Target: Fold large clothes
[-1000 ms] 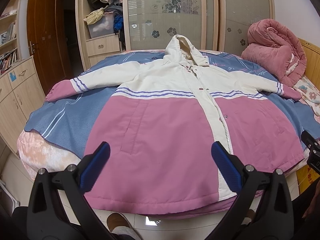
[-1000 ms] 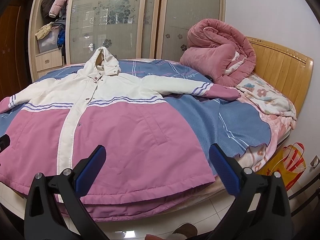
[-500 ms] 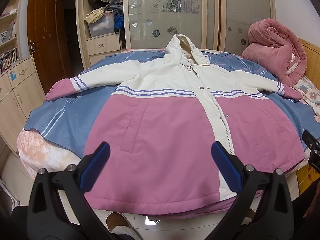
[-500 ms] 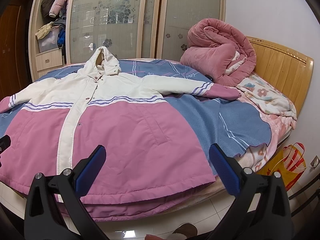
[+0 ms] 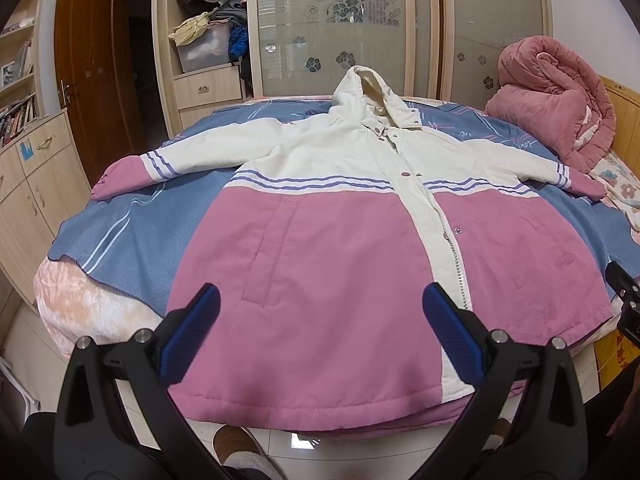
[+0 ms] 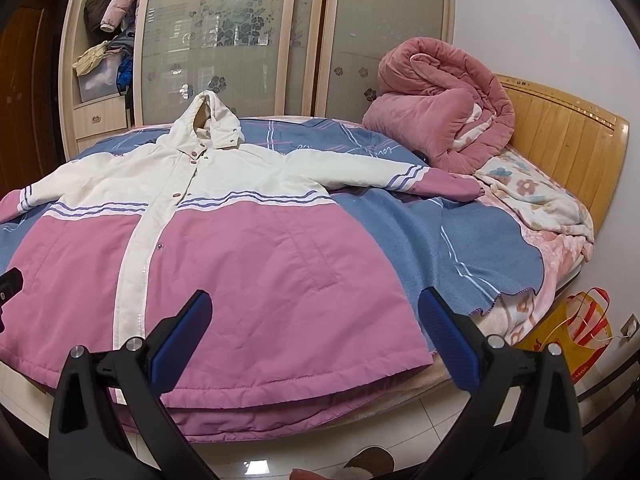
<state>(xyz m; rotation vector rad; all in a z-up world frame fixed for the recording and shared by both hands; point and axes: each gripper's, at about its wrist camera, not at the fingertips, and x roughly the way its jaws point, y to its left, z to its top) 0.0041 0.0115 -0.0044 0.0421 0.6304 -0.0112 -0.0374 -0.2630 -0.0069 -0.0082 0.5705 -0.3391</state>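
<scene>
At the far left of the left wrist view there is a low cabinet [image 5: 36, 176] and a brown door [image 5: 96, 80], and beside them an open wardrobe shelf with a plastic box [image 5: 204, 50] on it. A big jacket [image 5: 344, 248], white on top and pink below, lies flat on the blue blanket [image 5: 120, 232] of the bed, face up, with its front closed and both sleeves stretched out to the sides. Its hood [image 5: 372, 96] points to the wardrobe and its pink hem hangs a little over the near edge of the bed. The left gripper [image 5: 320, 332] is above this hem, over the left half of the jacket; its two blue fingers are spread wide and hold nothing, and I cannot tell if they touch the cloth. In the right wrist view the same jacket [image 6: 224, 248] fills the left and middle part. The right gripper [image 6: 314, 336] is above the right corner of the hem, also with the fingers wide apart and empty; the one finger is over the pink cloth, the other finger over the blanket [image 6: 440, 240] just beside the jacket side. More to the right, a rolled pink quilt [image 6: 444, 120] lies near the wooden headboard [image 6: 568, 136], close to the end of the right sleeve. A yellow and red bag [image 6: 580, 332] is on the floor beside the bed.
</scene>
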